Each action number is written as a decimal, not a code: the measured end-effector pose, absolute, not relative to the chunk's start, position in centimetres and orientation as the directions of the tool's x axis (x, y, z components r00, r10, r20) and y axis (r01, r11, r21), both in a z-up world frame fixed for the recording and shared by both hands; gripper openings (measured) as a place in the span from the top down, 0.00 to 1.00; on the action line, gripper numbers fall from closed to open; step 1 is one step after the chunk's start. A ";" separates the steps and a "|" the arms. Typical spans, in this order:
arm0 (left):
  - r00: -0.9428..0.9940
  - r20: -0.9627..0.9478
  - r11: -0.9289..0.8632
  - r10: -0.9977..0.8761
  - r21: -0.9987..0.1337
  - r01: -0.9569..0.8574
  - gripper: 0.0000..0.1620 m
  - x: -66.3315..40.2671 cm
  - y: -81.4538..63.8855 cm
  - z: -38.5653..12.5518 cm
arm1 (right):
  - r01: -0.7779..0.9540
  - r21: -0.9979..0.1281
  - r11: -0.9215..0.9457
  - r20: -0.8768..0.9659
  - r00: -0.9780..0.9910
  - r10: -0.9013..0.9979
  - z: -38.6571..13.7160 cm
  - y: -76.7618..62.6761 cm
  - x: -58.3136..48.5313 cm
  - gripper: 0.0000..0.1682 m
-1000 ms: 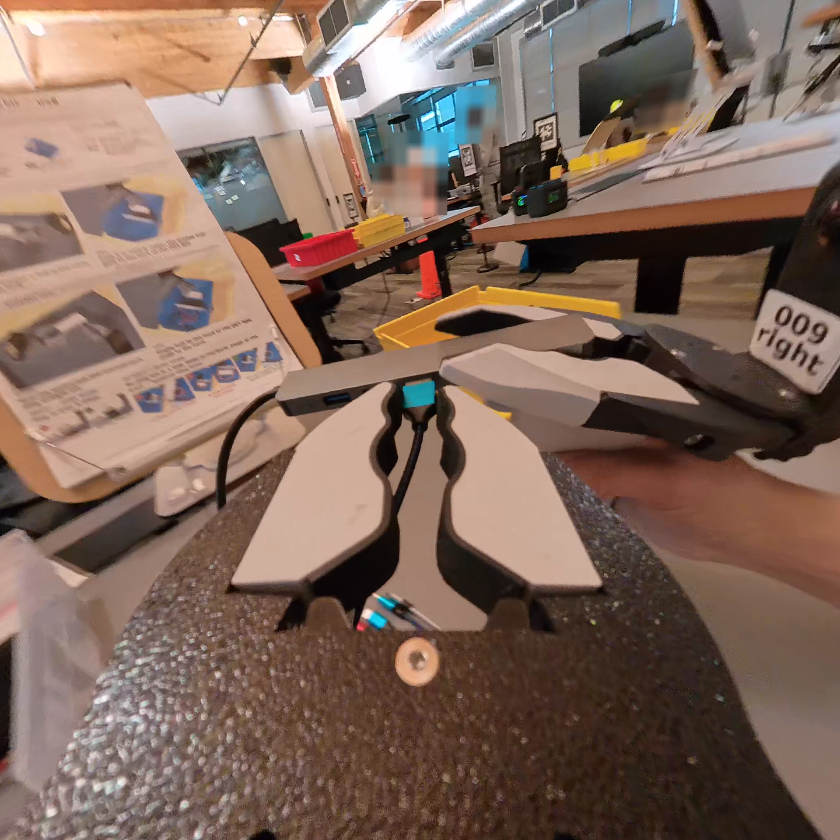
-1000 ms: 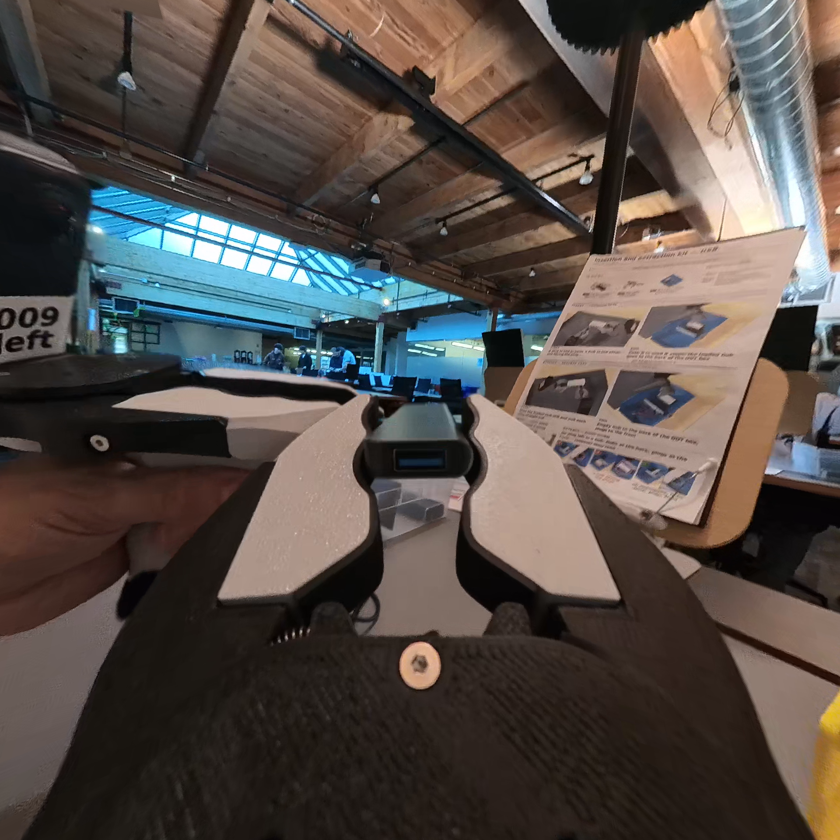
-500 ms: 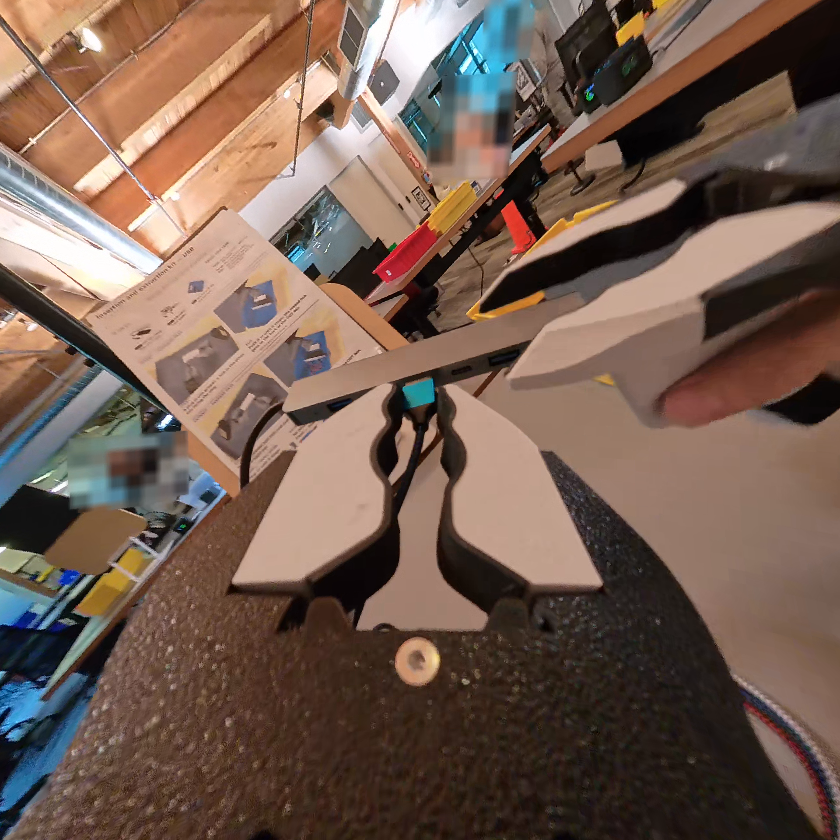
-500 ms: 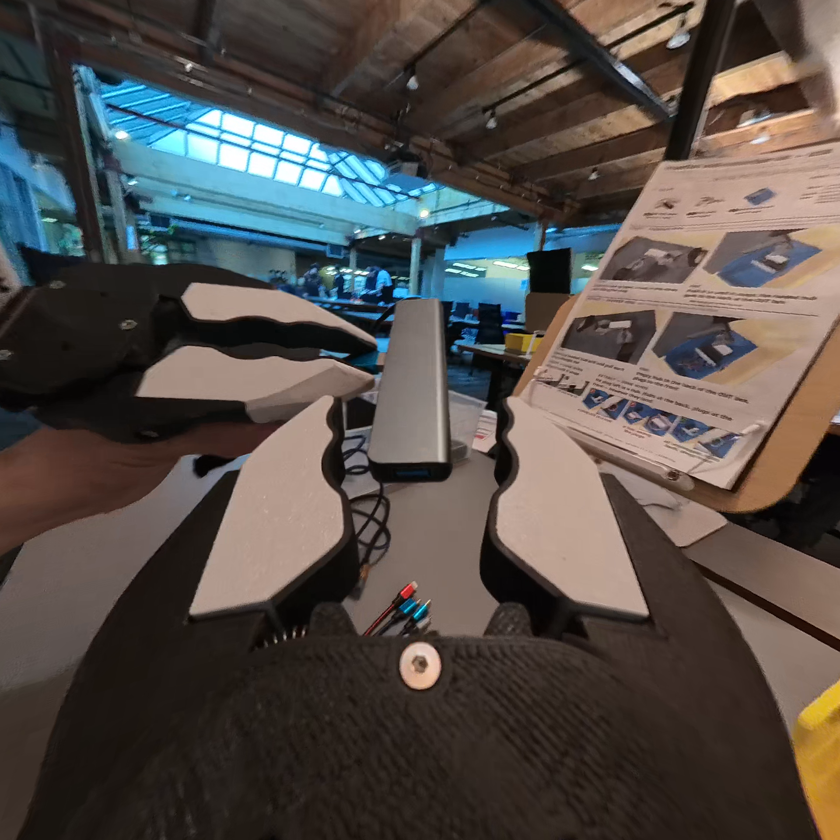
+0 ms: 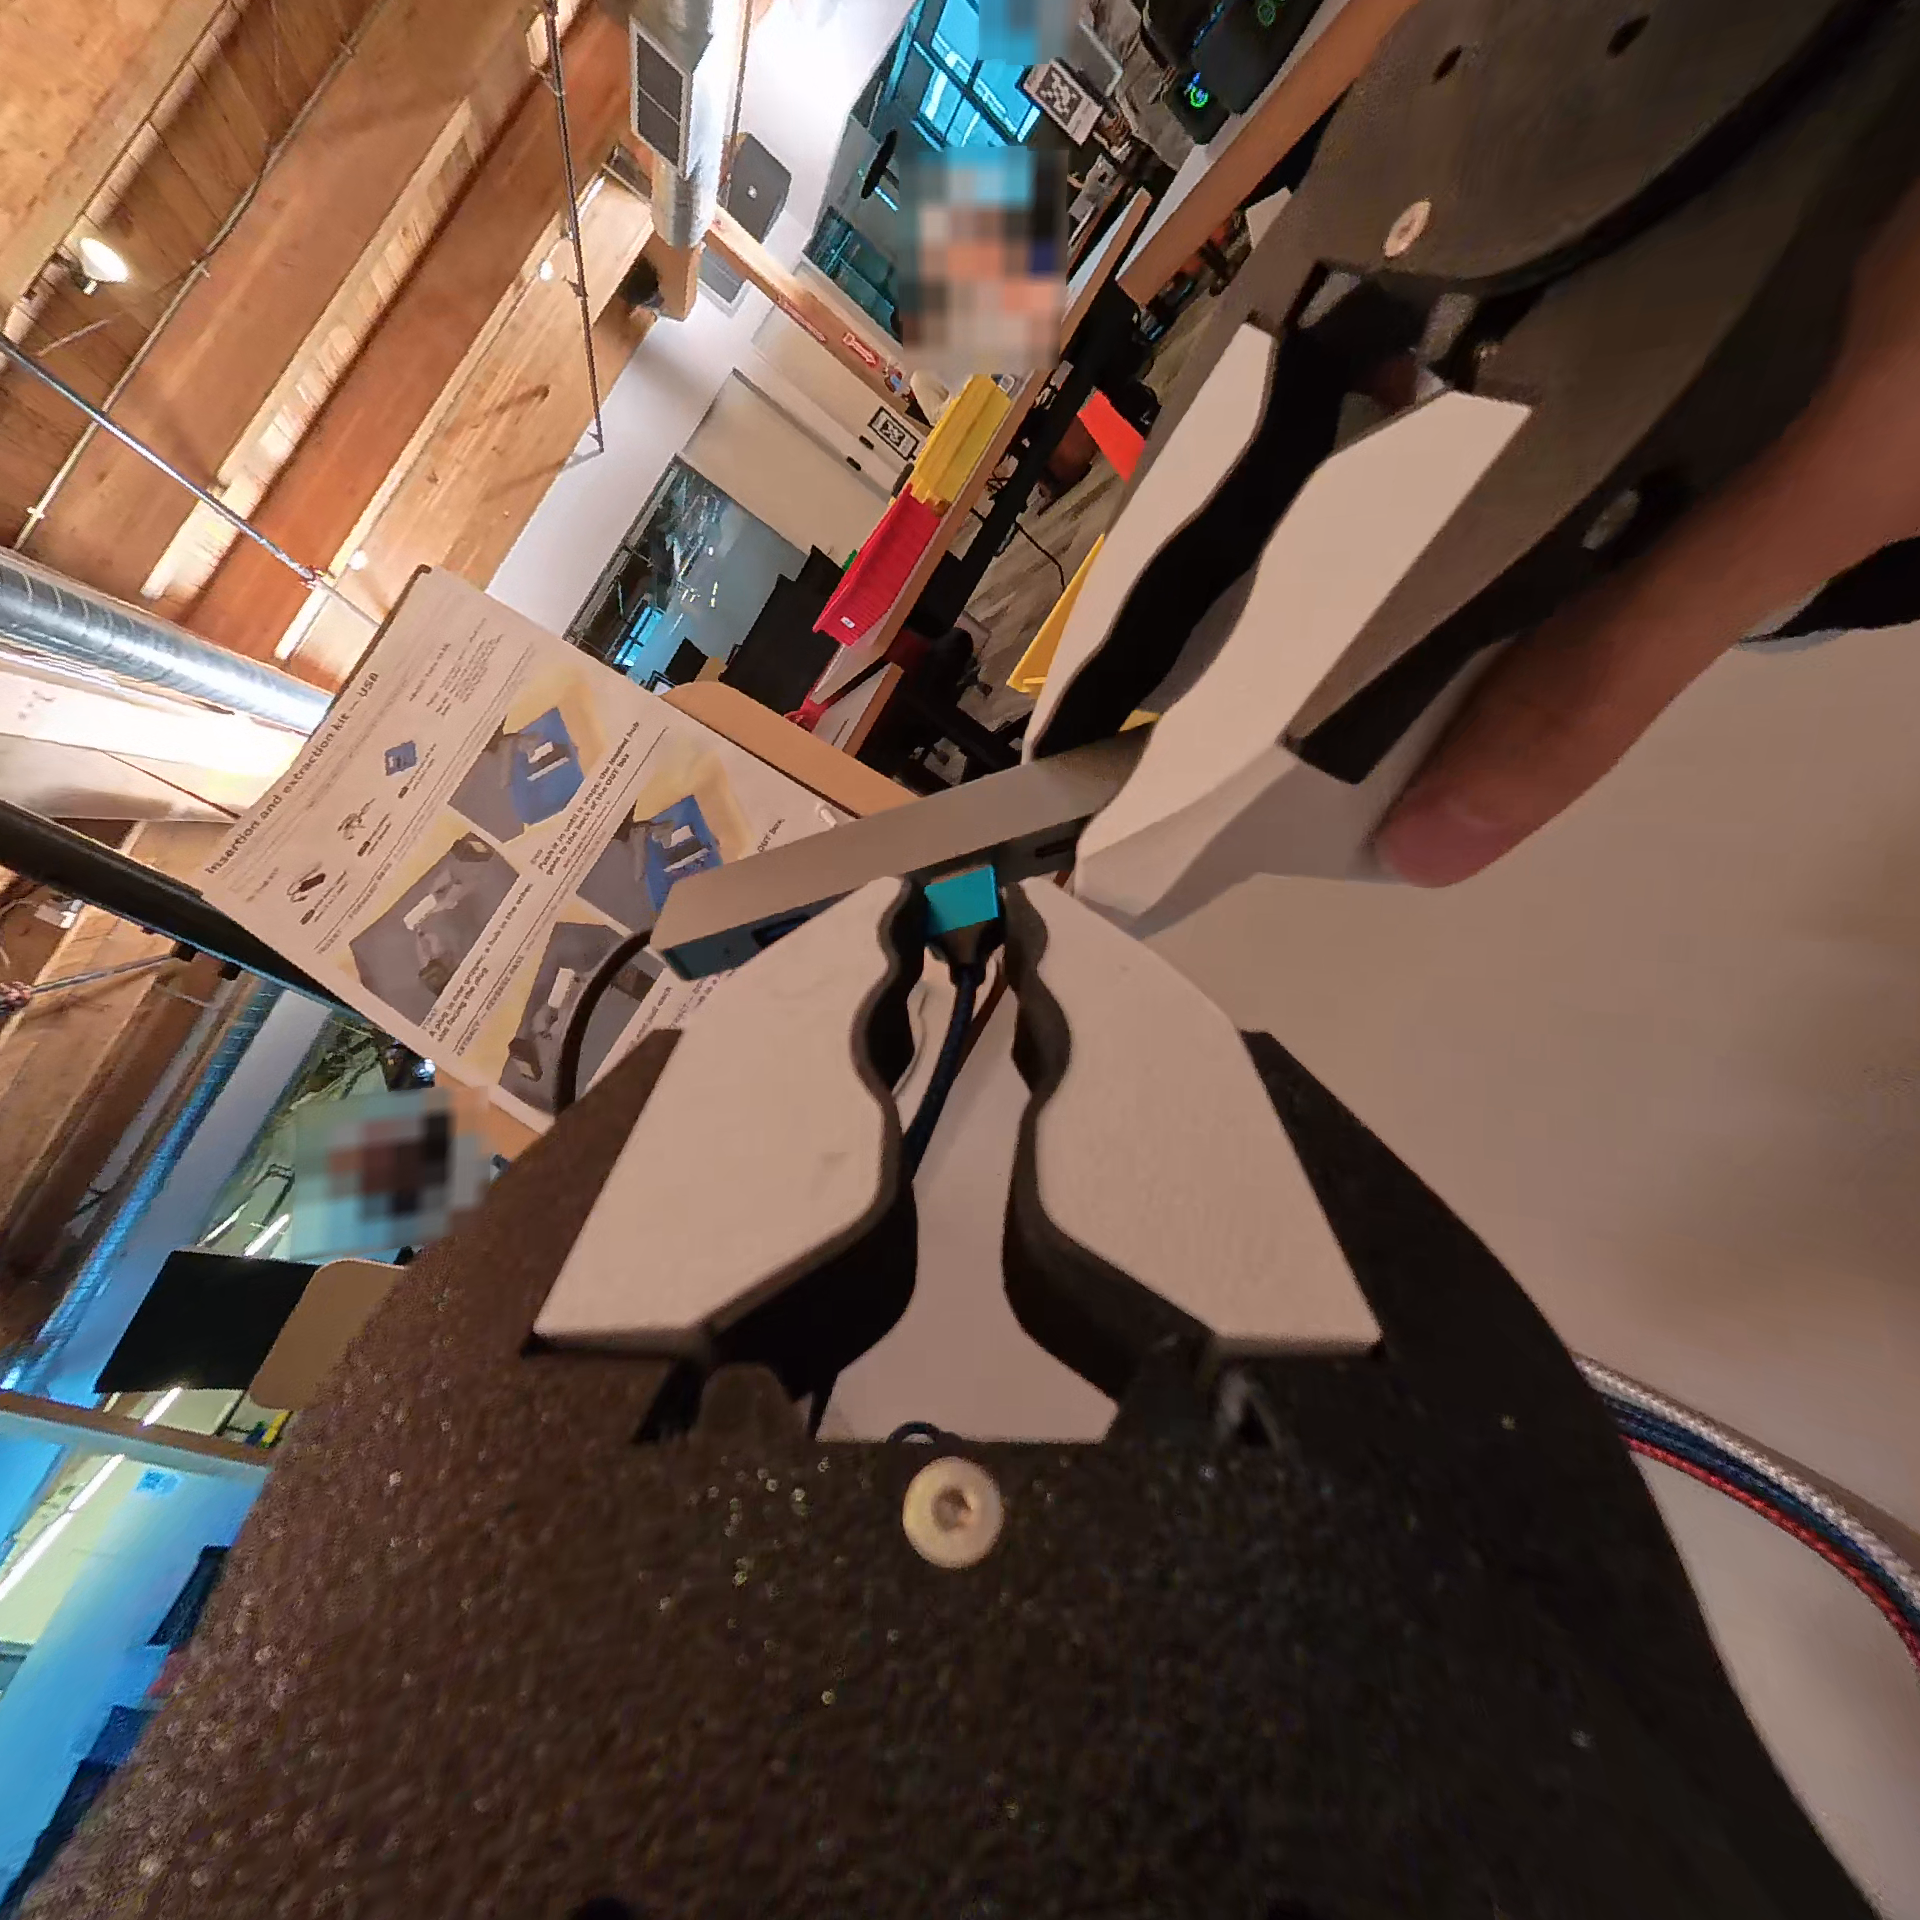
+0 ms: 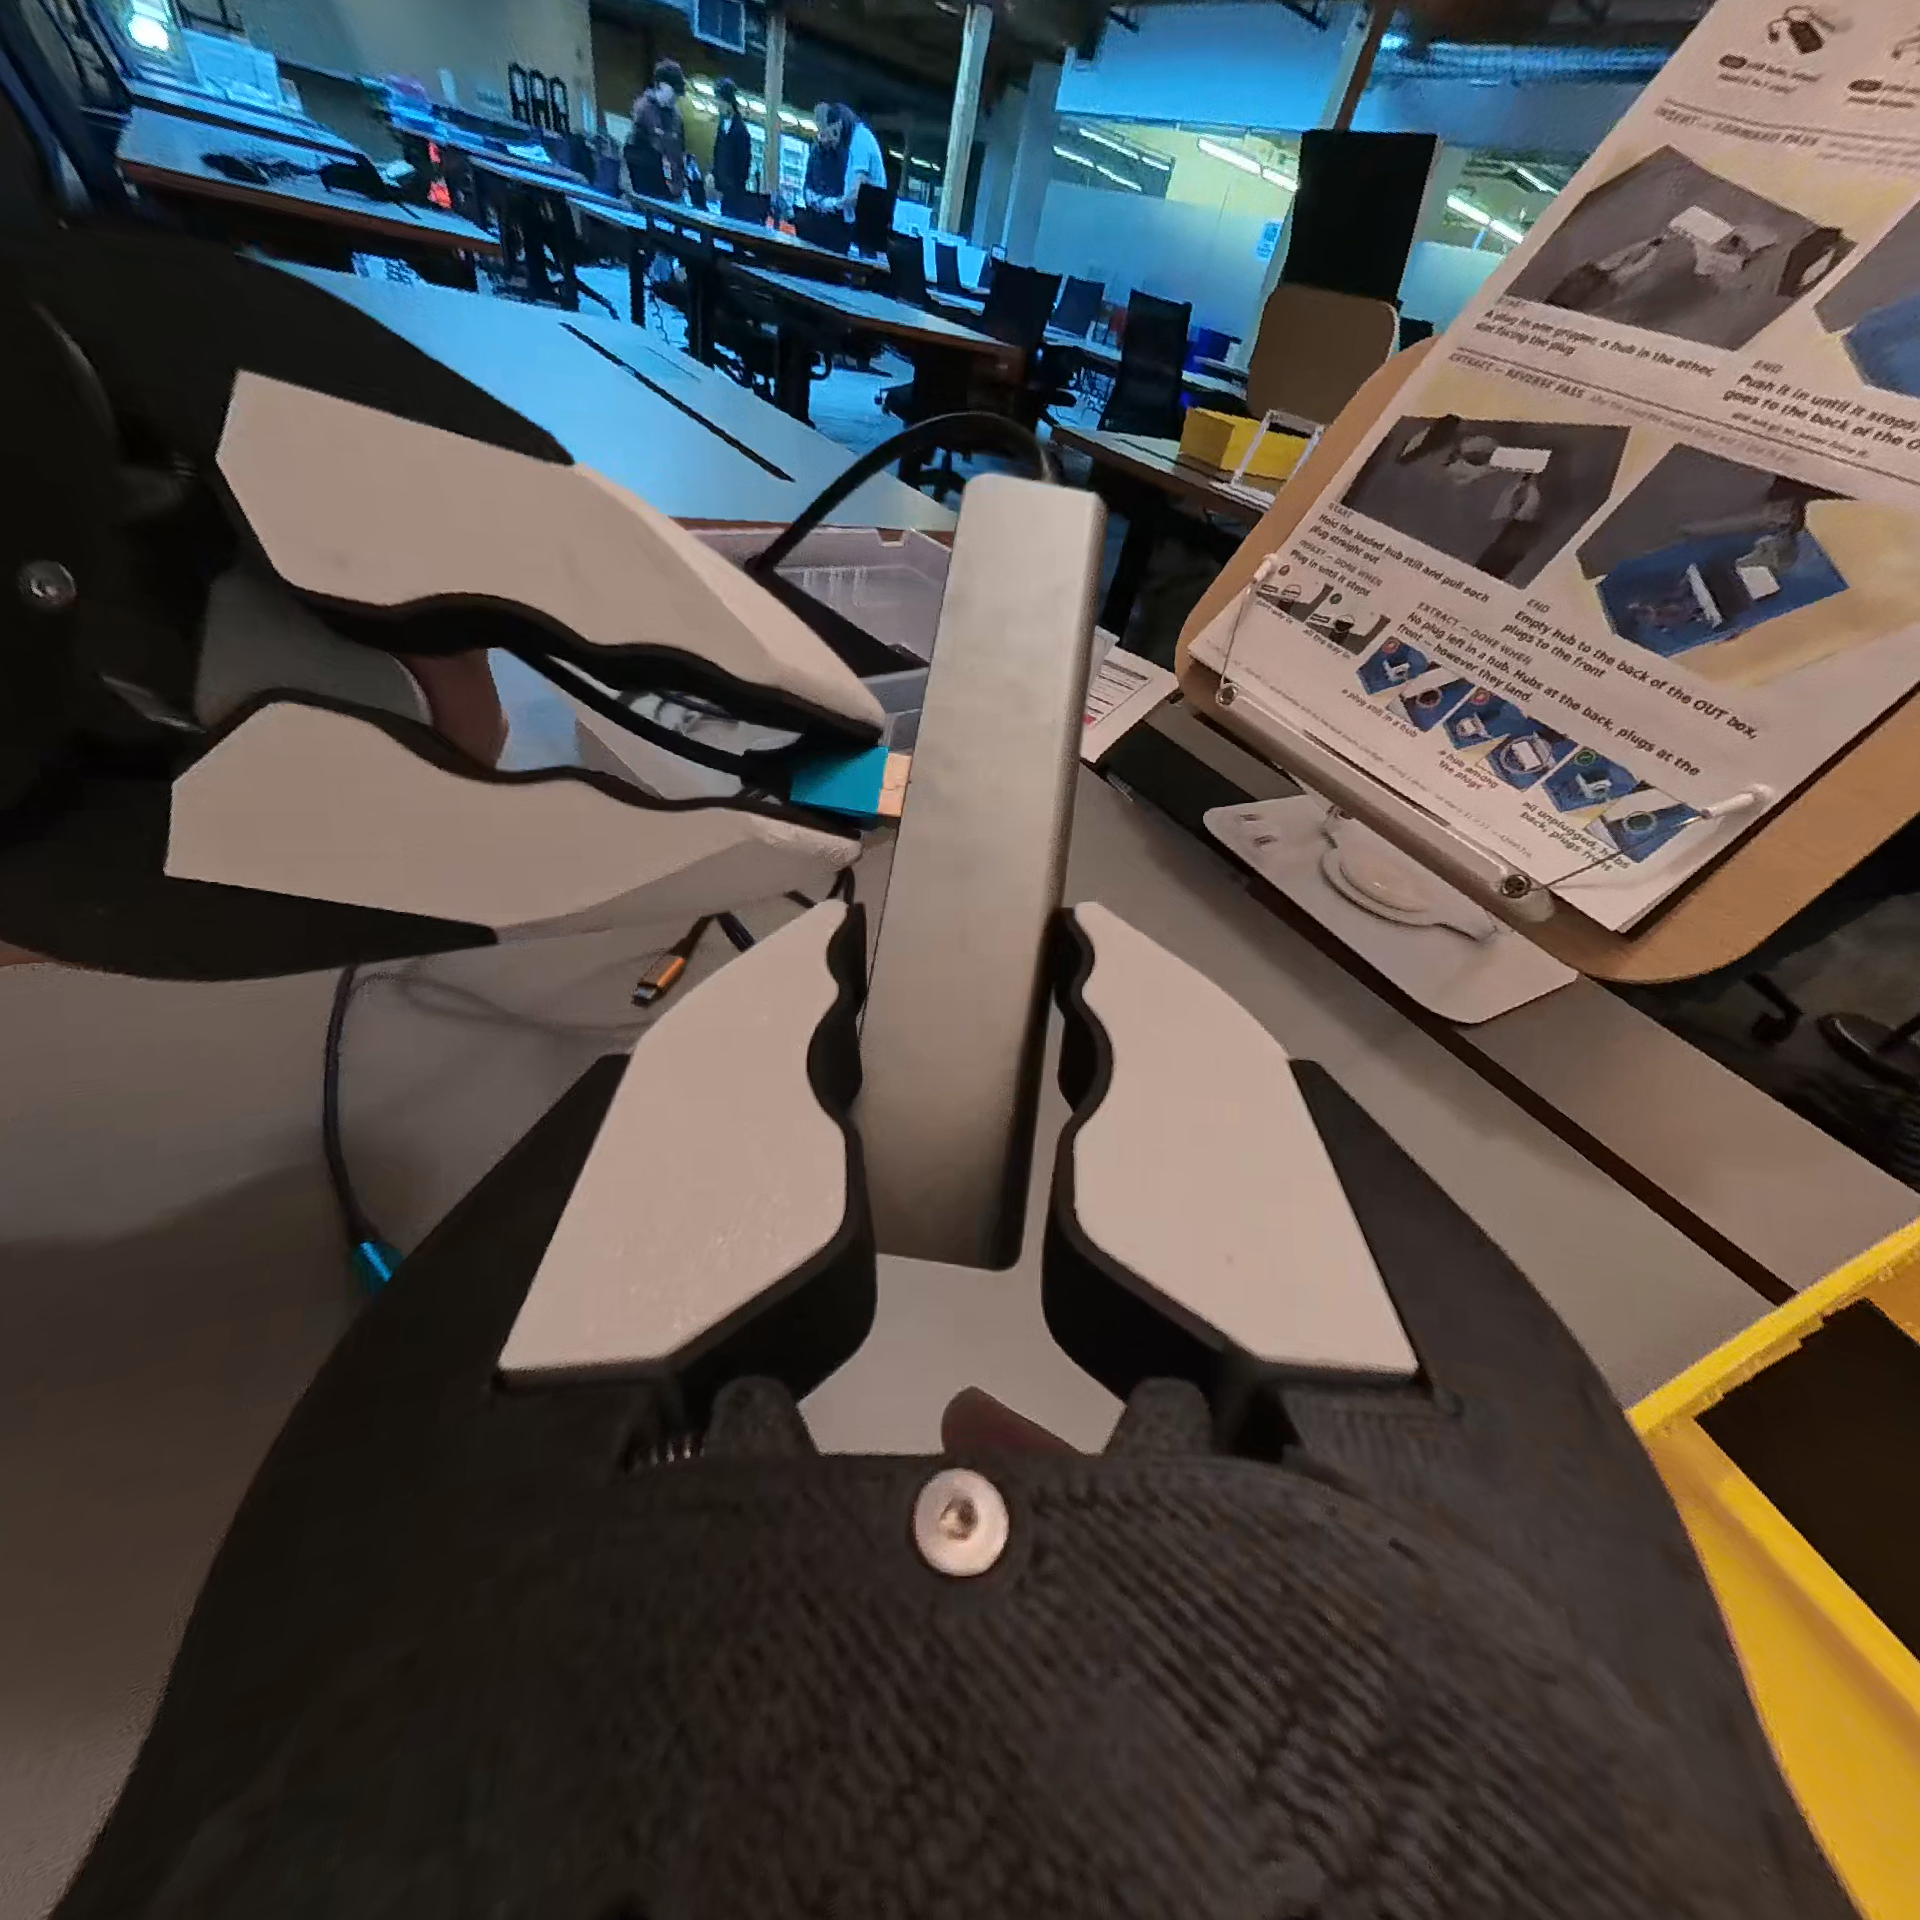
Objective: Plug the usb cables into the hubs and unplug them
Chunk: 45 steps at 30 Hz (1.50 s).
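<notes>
A: Above the pale grey surface [image 6: 156, 1143], what is showing, biggest first?

B: The surface itself is filling the lower half of the right wrist view. At two o'clock on it, an instruction sheet [image 6: 1621, 540] is leaning on a tan board. At five o'clock, a yellow bin [image 6: 1808, 1558] is sitting at the edge.

A: And the right tool?

B: The right tool [image 6: 961, 997] is pinching the grey hub [image 6: 997, 831] across its width. The hub is running from between the fingers toward twelve o'clock, held off the surface. In the left wrist view that same tool [image 5: 1081, 800] is reaching in from two o'clock, gripping one end of the hub [image 5: 883, 842].

A: What is the left tool doing?

B: The left tool [image 5: 961, 914] is pressed onto a teal plug [image 5: 961, 899]. The plug is sitting against the long side of the hub, with a little metal showing between them in the right wrist view, where that plug [image 6: 847, 779] is at nine o'clock from the hub. I cannot tell how deep it is seated. Seen from there, the left tool [image 6: 862, 774] is coming in from nine o'clock.

A: Anything smaller?

B: A dark braided cable [image 5: 940, 1070] is trailing back from the plug between the fingers. Loose plugs are lying on the surface: an orange-tipped one [image 6: 660, 977] and a teal one [image 6: 374, 1262] at seven o'clock.
</notes>
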<state>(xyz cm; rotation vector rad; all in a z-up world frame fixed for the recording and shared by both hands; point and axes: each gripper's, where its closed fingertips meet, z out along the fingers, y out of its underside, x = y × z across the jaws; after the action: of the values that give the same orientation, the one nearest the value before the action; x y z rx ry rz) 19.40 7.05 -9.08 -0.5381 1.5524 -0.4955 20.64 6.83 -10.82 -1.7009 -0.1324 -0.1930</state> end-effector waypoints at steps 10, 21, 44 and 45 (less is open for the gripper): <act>-0.040 -0.802 0.803 -0.595 -0.594 -0.035 0.92 19.4 6.9 -9.5 | 0.236 -0.960 -0.150 0.244 0.969 -0.032 -11.0 6.9 20.6 0.79; -0.034 -0.630 0.631 -0.776 -0.773 -0.065 0.87 19.5 7.2 -9.5 | 0.179 -0.978 -0.109 0.190 0.977 -0.093 -10.9 7.2 21.6 0.80; -0.036 -0.481 0.481 -0.876 -0.877 0.001 0.92 19.2 7.6 -10.4 | 0.151 -0.982 -0.114 0.163 0.980 -0.112 -11.2 7.6 21.5 0.81; -0.035 -0.482 0.482 -0.876 -0.876 0.003 0.92 19.2 7.6 -10.4 | 0.148 -0.982 -0.115 0.160 0.981 -0.111 -11.2 7.6 21.5 0.81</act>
<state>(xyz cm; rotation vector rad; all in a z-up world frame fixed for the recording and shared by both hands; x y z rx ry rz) 19.22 7.65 -10.40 -0.8182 1.4352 -0.8508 21.52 7.61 -11.22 -1.6713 -0.0282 -0.2191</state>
